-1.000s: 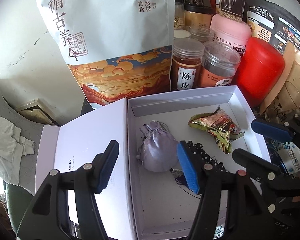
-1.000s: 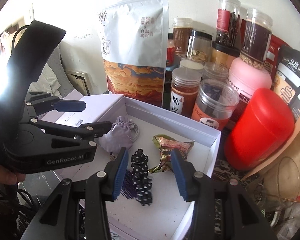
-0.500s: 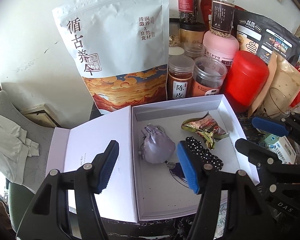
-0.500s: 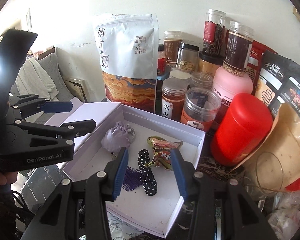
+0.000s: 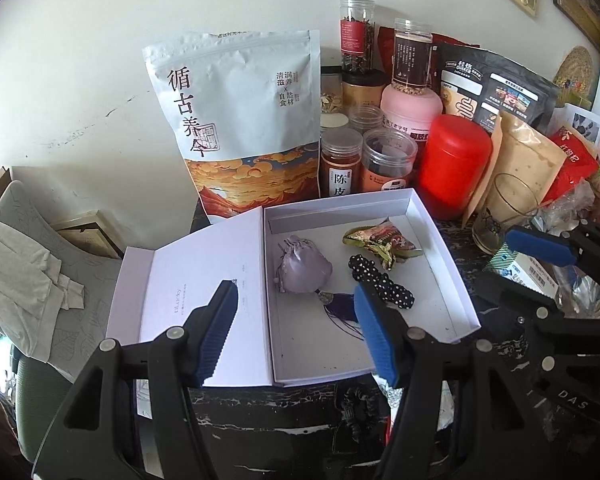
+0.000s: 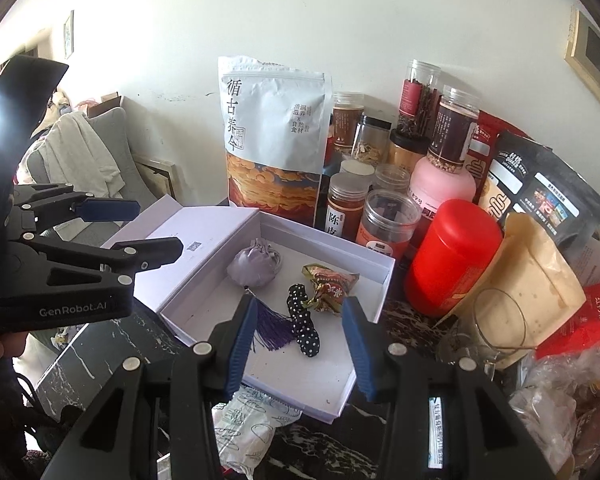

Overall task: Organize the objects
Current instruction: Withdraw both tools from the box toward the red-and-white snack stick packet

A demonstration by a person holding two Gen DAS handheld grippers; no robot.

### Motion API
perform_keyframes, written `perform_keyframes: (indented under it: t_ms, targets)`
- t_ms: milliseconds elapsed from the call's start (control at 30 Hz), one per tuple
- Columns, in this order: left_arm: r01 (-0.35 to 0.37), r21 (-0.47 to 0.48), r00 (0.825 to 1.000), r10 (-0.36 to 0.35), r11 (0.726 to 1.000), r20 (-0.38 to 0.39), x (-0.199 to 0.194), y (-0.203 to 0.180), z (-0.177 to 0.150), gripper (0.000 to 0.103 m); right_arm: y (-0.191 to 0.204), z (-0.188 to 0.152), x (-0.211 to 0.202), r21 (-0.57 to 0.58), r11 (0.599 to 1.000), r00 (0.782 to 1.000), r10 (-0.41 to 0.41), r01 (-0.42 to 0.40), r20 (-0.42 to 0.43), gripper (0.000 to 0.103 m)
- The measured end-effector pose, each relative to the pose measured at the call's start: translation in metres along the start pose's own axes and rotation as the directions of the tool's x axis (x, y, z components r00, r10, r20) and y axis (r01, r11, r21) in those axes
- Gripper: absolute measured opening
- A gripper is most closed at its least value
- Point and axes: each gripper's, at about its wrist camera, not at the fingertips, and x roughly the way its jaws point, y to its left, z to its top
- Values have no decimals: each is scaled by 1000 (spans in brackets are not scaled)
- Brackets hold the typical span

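An open white box (image 5: 456, 280) (image 6: 374, 304) lies on the dark marble table with its lid (image 5: 204, 280) folded out to the left. Inside lie a lilac pouch (image 5: 304, 268) (image 6: 252, 266) with a purple tassel (image 6: 272, 326), a black polka-dot fabric piece (image 5: 384, 282) (image 6: 304, 326) and a crumpled snack wrapper (image 5: 384, 240) (image 6: 330, 286). My left gripper (image 5: 294, 334) is open and empty, held back above the box's near edge. My right gripper (image 6: 298, 354) is open and empty, also near the box's front; it shows in the left wrist view (image 5: 540, 264).
A large white pouch bag (image 5: 244, 120) stands behind the box. Several jars (image 5: 388, 160), a red canister (image 5: 454, 164) (image 6: 452, 256), a pink tub (image 6: 444, 184), black and kraft bags (image 6: 540, 276) and a glass (image 6: 496, 324) crowd the right. A wrapped packet (image 6: 252, 416) lies in front.
Both grippers have pulled back and up from the box, so it looks smaller and farther. The things in the box have not moved.
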Motion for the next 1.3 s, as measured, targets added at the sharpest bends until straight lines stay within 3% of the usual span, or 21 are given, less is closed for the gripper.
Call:
perform_keyframes:
  t_ms: [500,1300]
  targets:
    - [-1,17,1000,1,1000,29,-63,-5,-50,59,30,-37,-50,2,1000,1000,-14,14,3,44]
    - [28,7,998,-27,1000,-60,-78,3,-158,59,70,-132,-67,58,998,996,17,-12,-90,44]
